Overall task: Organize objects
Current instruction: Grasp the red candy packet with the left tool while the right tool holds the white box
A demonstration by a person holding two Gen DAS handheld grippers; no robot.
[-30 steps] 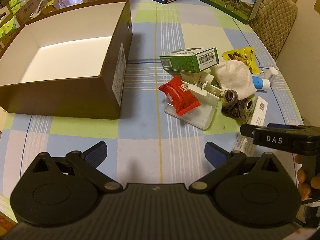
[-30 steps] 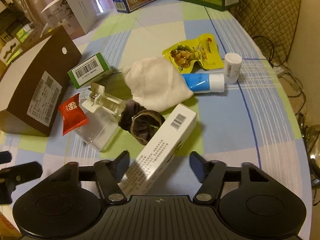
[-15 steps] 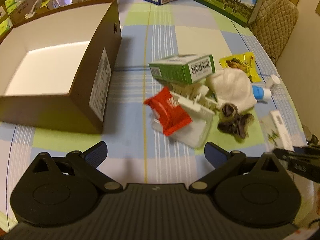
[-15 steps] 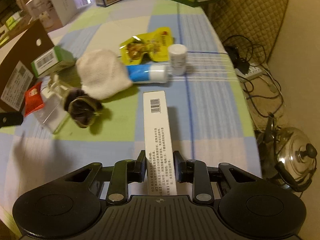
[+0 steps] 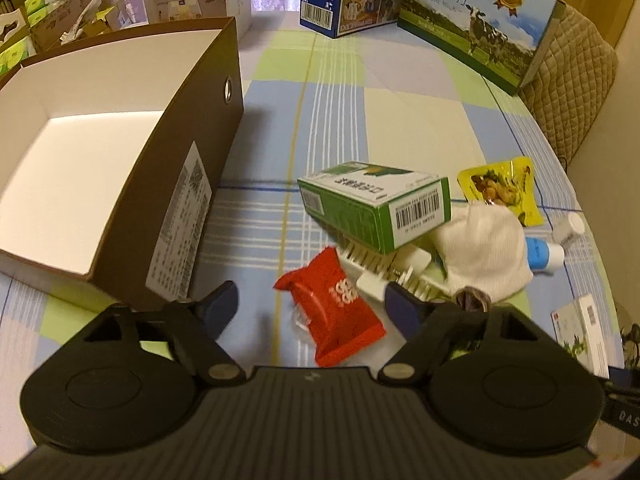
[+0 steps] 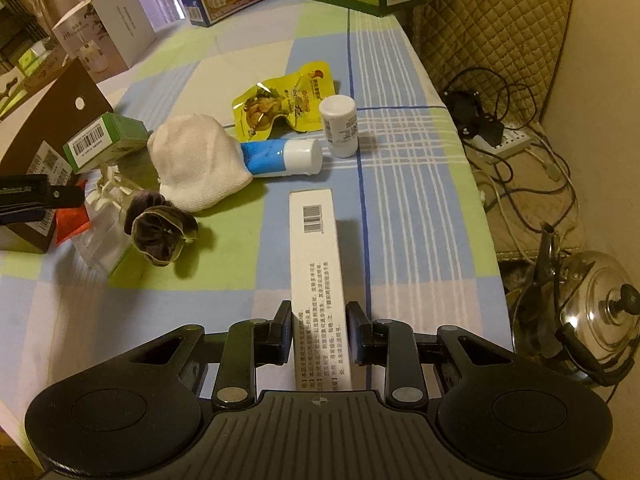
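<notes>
One long white carton (image 6: 318, 276) in right claw (image 6: 318, 334); left claw (image 5: 310, 306) spread.

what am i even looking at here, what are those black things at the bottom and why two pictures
The black shapes are hand-held grabbing tools, one in each of a person's hands, each carrying its own camera; hence two pictures of one table. The left gripper has its fingers spread, with a red packet lying between them, not yet held. Beside it stands an open brown box. The right gripper has its fingers closed on a long white carton. Also on the table: a green carton, a white cloth, a blue tube, a yellow pouch and a small white bottle.
</notes>
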